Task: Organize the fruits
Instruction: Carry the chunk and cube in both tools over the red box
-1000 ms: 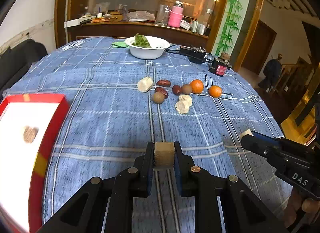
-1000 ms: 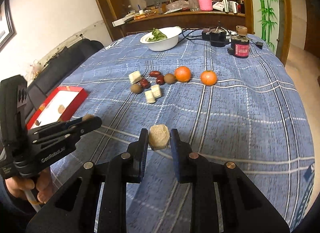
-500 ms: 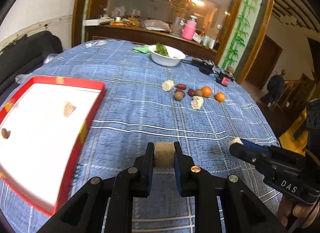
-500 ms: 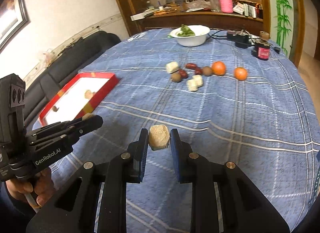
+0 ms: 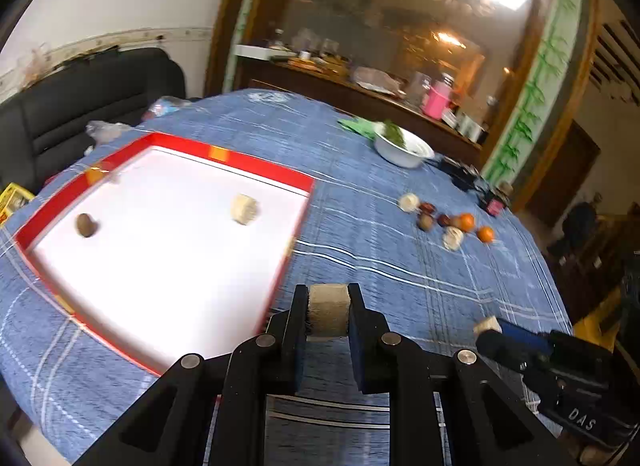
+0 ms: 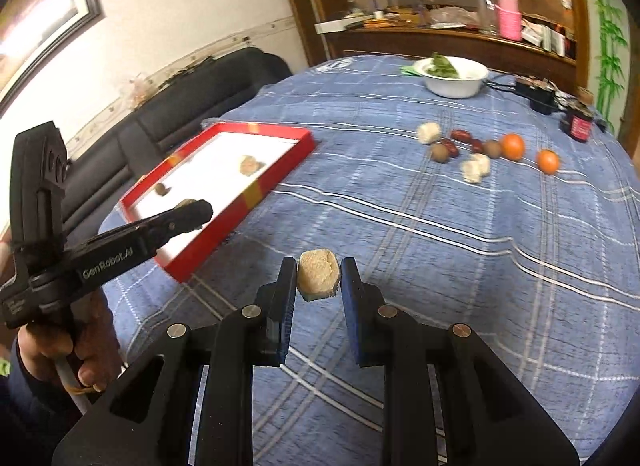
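A: Where do your pieces go?

B: Into the red tray (image 5: 301, 185). My left gripper (image 5: 328, 316), closed on a pale chunk (image 5: 329, 309), is just at the tray's near-right edge. My right gripper (image 6: 318, 280), right of the tray, pinches another pale chunk (image 6: 318, 274).

A: Advice?

B: I think: bring each over the white floor, lower, then open.

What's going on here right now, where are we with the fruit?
A person holds a pair of tongs in each hand. The left tongs are shut on a pale chunk beside the red tray; the right tongs grip a similar pale piece above the blue tablecloth. The tray holds one pale piece and a small brown fruit. Oranges and other pieces wait in a cluster further along the table.
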`<state>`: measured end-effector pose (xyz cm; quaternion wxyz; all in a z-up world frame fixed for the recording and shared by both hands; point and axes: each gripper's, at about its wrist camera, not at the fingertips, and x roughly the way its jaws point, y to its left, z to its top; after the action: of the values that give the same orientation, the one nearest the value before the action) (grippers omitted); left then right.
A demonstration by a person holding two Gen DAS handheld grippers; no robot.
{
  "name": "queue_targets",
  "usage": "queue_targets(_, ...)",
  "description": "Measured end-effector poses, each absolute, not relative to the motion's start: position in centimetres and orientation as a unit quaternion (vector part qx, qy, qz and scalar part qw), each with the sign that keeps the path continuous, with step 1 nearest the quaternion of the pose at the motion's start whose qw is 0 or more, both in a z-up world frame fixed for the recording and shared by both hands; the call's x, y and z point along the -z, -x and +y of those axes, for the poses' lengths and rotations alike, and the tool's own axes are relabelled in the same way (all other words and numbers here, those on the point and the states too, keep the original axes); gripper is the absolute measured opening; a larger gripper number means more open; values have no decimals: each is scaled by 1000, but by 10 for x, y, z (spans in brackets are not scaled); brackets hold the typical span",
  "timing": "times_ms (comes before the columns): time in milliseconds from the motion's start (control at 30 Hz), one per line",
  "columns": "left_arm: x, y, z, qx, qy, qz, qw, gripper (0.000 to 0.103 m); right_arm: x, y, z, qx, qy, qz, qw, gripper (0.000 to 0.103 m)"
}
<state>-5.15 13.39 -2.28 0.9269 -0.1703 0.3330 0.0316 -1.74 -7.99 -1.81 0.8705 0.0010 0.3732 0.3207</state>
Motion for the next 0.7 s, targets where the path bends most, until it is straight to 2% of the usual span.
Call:
queue_targets(300, 21, 61, 180, -94, 202, 315, 923, 17, 8, 20, -37, -361, 21, 361, 860, 22)
queue_targets(700, 26, 58, 209, -166, 200, 331, 907, 17, -2, 11, 12, -399, 41, 350, 847, 22)
